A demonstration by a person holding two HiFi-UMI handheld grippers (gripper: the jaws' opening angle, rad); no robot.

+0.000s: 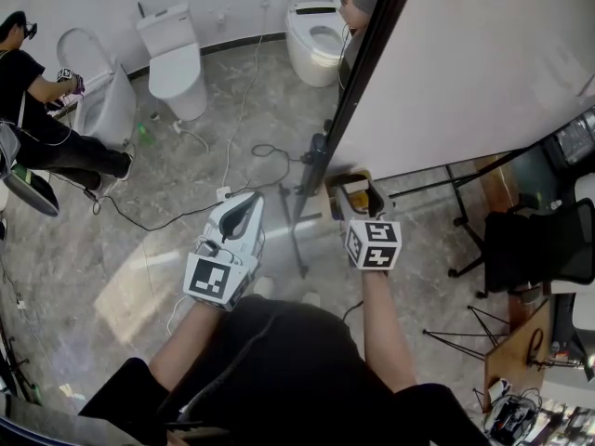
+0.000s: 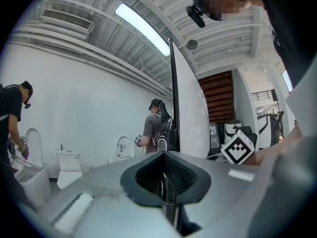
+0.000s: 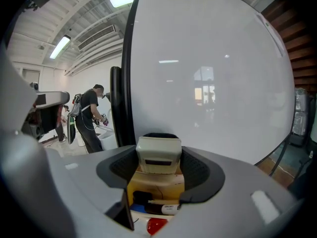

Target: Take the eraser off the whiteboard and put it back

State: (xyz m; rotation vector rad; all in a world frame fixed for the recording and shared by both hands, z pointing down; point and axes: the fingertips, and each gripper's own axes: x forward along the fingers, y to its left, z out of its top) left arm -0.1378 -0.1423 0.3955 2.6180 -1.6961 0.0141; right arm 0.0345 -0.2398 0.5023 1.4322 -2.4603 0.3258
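In the grip of the right tool [image 3: 159,168], the eraser [image 3: 158,152] is riding just short of the whiteboard [image 3: 208,73] ahead. It should be going in square and flat, releasing only once seated. The left tool [image 2: 166,180] is hanging closed, empty.

Whiteboard [image 3: 208,73]: smooth, glossy white face that mirrors the ceiling lights; matt black edge strip [image 3: 128,58].
Eraser [image 3: 158,155]: pale, matt, plastic-looking body.
Right gripper [image 3: 158,168]: smooth, matt grey plastic shell; pads [image 3: 198,170] dark, finely ribbed, rubbery-looking.
Left gripper [image 2: 167,182]: same grey shell, same dark ribbed lining.
Floor [image 1: 186,184]: polished, stone-patterned, glossy.
Toilet [image 1: 172,59]: glossy white.
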